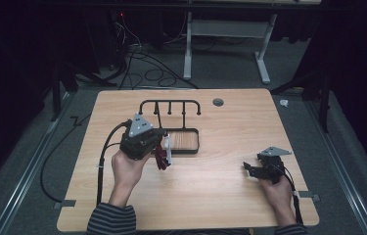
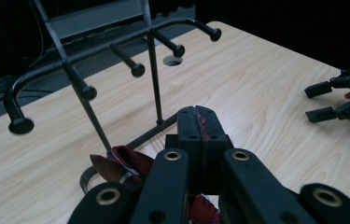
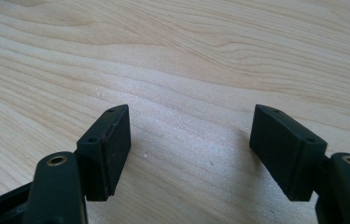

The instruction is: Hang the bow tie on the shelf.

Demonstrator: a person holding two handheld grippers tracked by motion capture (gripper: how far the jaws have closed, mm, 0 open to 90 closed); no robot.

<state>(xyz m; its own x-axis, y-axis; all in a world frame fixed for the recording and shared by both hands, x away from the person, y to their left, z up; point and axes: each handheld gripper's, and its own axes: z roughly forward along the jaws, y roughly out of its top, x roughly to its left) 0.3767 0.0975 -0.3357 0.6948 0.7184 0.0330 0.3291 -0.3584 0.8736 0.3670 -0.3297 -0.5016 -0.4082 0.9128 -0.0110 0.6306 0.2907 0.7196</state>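
No text, label, brand, number or sign can be read anywhere.

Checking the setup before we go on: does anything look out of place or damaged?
Nothing stands out. The rack stands upright on its tray, and the left hand-held gripper pinches a dark red item beside it.

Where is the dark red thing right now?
The dark red thing hangs pinched in the left gripper, left of the table's middle in the high view, just in front of the black rack and its tray.
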